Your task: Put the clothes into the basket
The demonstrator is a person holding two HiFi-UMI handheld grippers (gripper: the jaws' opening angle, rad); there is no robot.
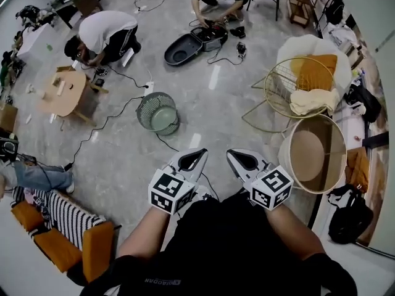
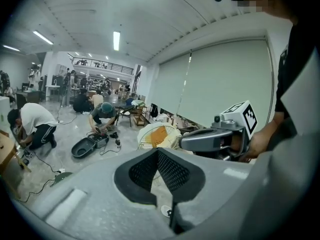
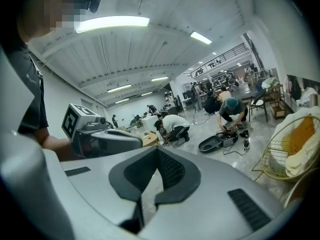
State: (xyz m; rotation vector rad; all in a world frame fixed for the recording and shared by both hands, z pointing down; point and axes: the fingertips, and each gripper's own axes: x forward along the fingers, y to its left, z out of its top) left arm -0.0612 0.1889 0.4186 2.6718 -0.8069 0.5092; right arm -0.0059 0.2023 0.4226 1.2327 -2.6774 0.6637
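Cream cloth (image 1: pixel 313 100) lay draped over the rim of the gold wire frame (image 1: pixel 281 82), with orange cloth (image 1: pixel 318 71) inside it. The round basket (image 1: pixel 307 148) stood just beside, empty. My left gripper (image 1: pixel 192 159) and right gripper (image 1: pixel 242 159) had their fingers clenched on nothing, held near my body and well apart from the clothes.

Risk: cloth could snag on the wires when pulled, or hang over the basket's rim.

Floor (image 1: pixel 210 103): grey, glossy, crossed by cables (image 1: pixel 105 125). People (image 1: pixel 105 32) crouched over gear beyond.

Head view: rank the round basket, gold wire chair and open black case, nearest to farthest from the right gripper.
1. Round basket, right of the right gripper.
2. Gold wire chair, upper right.
3. Open black case, top centre.
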